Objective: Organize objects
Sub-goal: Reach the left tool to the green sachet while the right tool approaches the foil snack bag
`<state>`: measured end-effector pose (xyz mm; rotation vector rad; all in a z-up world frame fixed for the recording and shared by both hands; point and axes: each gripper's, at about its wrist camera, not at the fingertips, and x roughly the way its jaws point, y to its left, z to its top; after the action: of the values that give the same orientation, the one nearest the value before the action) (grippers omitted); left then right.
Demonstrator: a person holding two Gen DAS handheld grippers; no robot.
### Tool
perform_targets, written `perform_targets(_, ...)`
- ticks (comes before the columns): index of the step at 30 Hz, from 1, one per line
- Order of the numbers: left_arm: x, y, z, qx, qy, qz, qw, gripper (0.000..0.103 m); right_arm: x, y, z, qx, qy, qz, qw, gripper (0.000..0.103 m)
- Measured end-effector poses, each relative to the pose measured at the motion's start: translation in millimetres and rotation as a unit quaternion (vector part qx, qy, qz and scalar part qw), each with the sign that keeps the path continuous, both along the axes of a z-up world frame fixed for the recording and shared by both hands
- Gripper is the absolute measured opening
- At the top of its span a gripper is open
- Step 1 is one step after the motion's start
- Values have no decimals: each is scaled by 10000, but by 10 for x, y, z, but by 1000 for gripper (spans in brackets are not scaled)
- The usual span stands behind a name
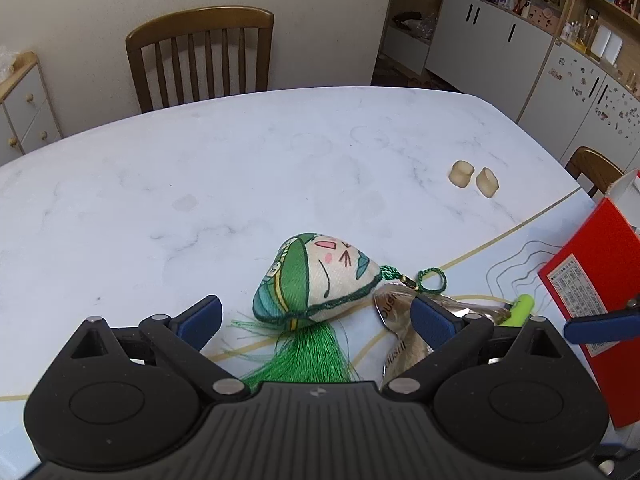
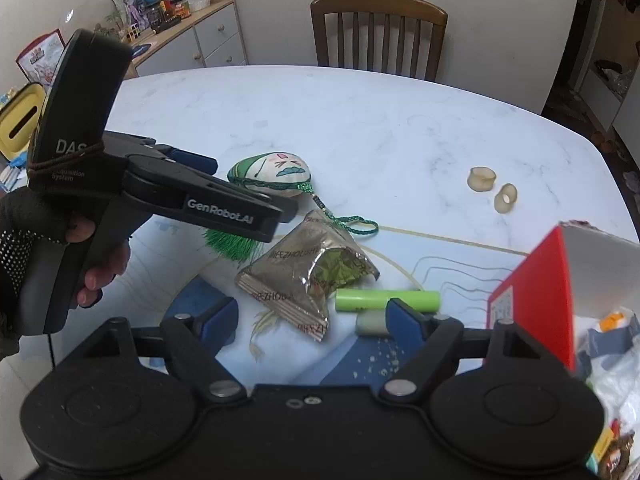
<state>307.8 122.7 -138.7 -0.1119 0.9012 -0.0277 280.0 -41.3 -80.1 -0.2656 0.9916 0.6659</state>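
Plush charm (image 1: 320, 280) sits under the left gripper (image 1: 316, 316), tilted down, jaws wide and empty; right gripper (image 2: 312, 316) angles down over the foil packet (image 2: 308, 276), unclenched, holding nothing.

"GenRobot.AI" and "DAS" on the left claw (image 2: 208, 168)

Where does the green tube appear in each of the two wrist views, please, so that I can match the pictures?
Left wrist view: the green tube is at lower right, mostly hidden behind the right finger, beside the foil packet and left of the red box.
Right wrist view: the green tube lies fully visible at lower centre, right of the foil packet.
Shared landmark: the green tasselled pouch.
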Motion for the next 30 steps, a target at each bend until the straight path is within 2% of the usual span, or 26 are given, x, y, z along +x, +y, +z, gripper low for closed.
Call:
perform_targets(16,111,67,-133,-226,-177,-56,9996,99,171,265,-242,-33,-2,16,10000,67)
perform_targets(19,127,73,-137,-264,-204,-45,9994,94,215,296,-272,-22,38,-77,10000,65)
perform_targets(22,132,59,-140,-264,-239,-86,9993,84,237,331,-296,-44,45,-113,9999,61)
perform_targets(24,127,57,-139,-256,-268,-101,9993,77,228,356,-309,-86,11,-99,9999,56)
perform_targets(27,127,72,-138,-299,-282,-107,9991,74,226,369,-318,-105,-6,-112,9999,50)
perform_targets(30,117,92,-133,-333,-297,-122,9989,65,220,365,-318,-106,-46,-138,9998,45)
